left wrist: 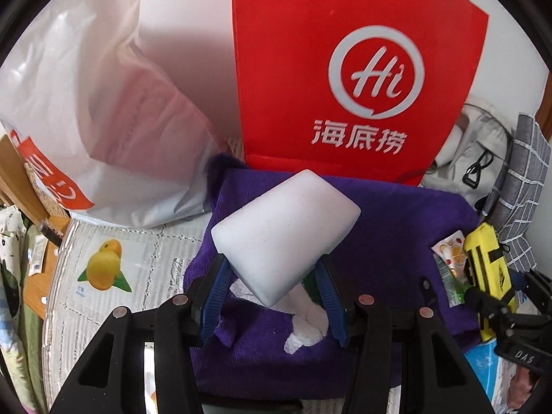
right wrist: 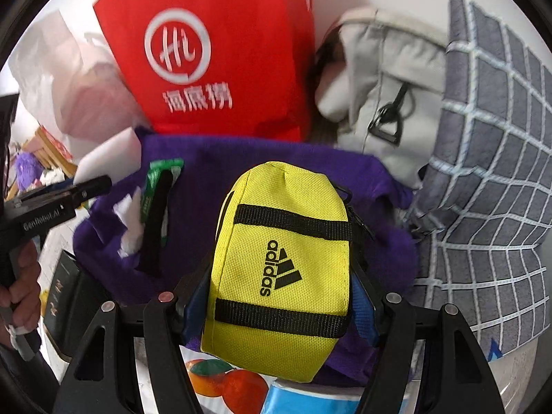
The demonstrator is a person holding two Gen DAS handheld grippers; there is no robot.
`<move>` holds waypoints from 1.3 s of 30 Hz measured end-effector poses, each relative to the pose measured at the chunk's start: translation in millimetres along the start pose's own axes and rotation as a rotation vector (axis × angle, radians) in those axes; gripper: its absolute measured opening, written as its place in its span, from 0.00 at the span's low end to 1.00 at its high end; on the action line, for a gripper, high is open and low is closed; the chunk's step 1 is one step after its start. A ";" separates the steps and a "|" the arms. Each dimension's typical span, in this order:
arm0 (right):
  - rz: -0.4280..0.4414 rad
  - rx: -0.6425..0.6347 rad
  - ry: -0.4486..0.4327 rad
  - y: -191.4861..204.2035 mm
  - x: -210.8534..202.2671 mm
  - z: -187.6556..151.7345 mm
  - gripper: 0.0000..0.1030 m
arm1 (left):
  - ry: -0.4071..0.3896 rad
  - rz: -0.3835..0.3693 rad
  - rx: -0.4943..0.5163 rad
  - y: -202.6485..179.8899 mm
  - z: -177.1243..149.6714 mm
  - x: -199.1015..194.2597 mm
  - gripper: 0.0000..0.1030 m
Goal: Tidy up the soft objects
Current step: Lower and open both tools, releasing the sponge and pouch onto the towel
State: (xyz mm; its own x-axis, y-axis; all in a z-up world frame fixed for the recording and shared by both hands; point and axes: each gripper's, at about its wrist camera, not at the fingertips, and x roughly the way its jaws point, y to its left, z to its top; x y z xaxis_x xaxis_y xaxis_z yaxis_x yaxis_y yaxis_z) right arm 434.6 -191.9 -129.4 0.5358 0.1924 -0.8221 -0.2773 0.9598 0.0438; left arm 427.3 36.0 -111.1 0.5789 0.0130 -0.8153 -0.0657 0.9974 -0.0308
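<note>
While fingers clamp: one sponge [left wrist: 284,238], one pouch [right wrist: 281,262].

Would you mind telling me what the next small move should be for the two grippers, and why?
Probably lower both a little further and release onto the purple cloth. The left gripper grips the white sponge block and the right gripper grips the yellow pouch, both held over that cloth, which already carries small items, so it looks like the gathering spot.

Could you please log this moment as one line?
left hand-held gripper: holds white sponge | right hand-held gripper: holds yellow pouch | below: purple cloth
</note>
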 end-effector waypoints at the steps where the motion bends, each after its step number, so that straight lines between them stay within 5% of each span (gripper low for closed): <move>1: -0.005 -0.001 0.019 -0.2 6.1 -0.8 0.67 | 0.006 0.000 -0.001 0.6 -0.1 2.6 0.48; 14: -0.002 0.019 0.067 -3.7 34.4 -0.8 0.71 | 0.055 0.008 -0.003 1.3 -4.8 26.5 0.48; 29: 0.015 0.033 -0.005 -8.1 13.5 -0.5 0.79 | 0.073 -0.008 0.007 -9.2 -8.8 32.6 0.52; 39: 0.001 0.010 -0.058 -6.1 -13.8 -0.6 0.79 | 0.037 0.040 0.017 -21.4 -3.9 12.5 0.66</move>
State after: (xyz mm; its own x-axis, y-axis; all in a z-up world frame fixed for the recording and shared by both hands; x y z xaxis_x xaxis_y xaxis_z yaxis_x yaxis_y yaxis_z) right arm 428.4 -200.6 -118.7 0.5807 0.2045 -0.7880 -0.2697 0.9616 0.0508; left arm 432.8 14.5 -122.9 0.5454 0.0503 -0.8367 -0.0737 0.9972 0.0119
